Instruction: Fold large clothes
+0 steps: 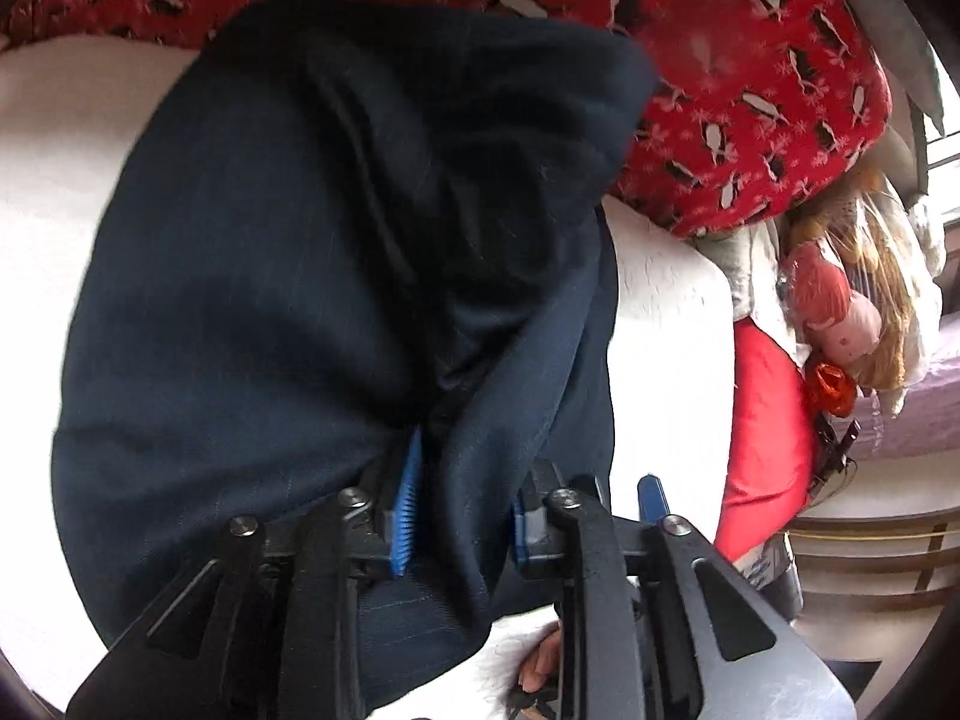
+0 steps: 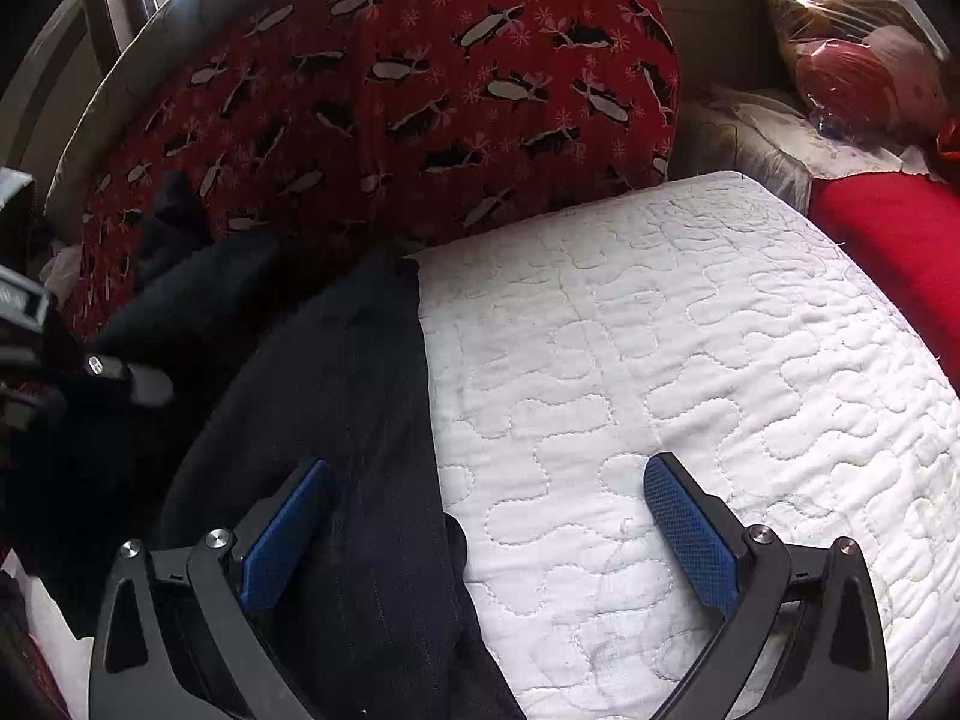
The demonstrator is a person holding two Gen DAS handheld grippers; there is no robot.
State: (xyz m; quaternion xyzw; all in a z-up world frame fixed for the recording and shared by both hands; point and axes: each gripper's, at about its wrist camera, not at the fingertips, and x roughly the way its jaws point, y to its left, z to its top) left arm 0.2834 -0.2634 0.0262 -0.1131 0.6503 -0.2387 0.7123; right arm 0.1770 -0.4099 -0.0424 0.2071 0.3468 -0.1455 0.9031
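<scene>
A large dark navy pinstriped garment lies on a white quilted bed. My left gripper is shut on a bunched fold of the garment, blue pads pressing the cloth from both sides, and holds it lifted. In the right wrist view the garment runs along the bed's left side with a straight edge. My right gripper is open just above it: the left pad is over the cloth, the right pad over bare quilt. The left gripper's body shows at the far left there.
A red penguin-print cushion lies at the bed's far side. A red pillow and plastic-wrapped dolls sit at the right. Part of the other gripper's blue pad and a hand show low in the left wrist view.
</scene>
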